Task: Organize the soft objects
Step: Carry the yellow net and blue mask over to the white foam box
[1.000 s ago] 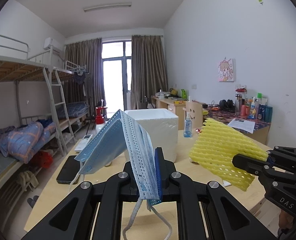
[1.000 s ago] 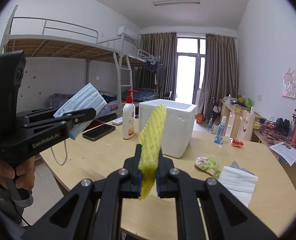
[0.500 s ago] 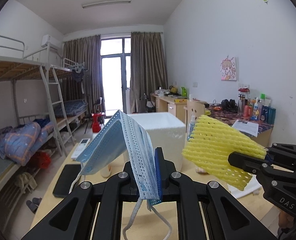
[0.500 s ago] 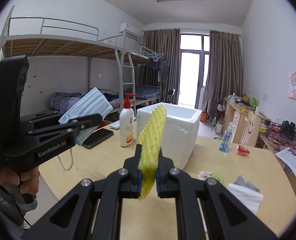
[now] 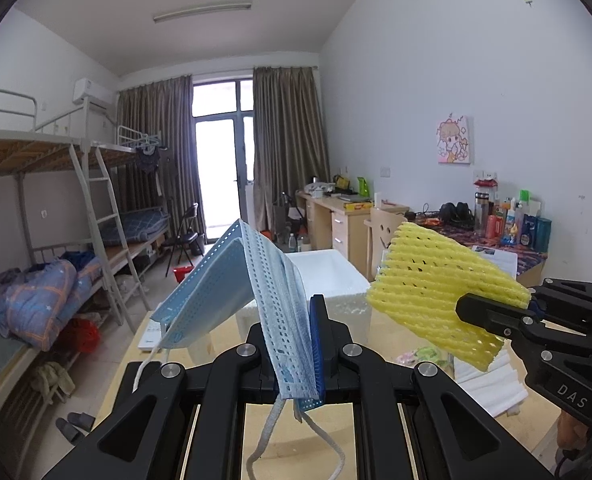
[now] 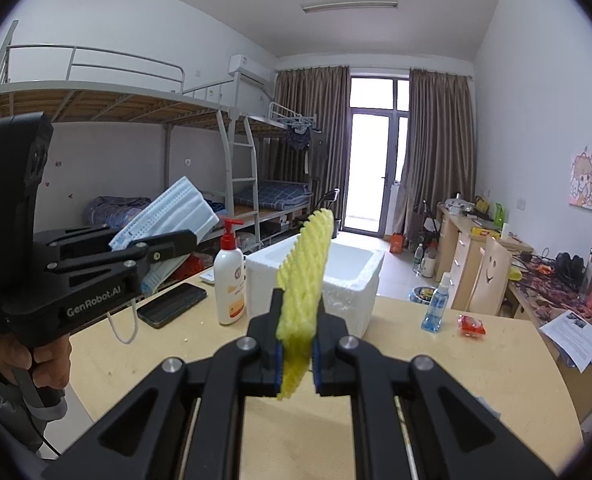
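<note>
Mask (image 5: 231, 292) pinched in L jaws; yellow foam net (image 6: 302, 280) pinched in R jaws.

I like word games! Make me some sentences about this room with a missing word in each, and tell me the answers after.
1. The left gripper is shut on a blue ____.
2. The foam net in the right gripper is coloured ____.
3. The pump bottle on the table has a ____ top.
4. The open white foam box stands between the pump bottle and the ____ bottle.

Missing words: mask; yellow; red; spray
</note>
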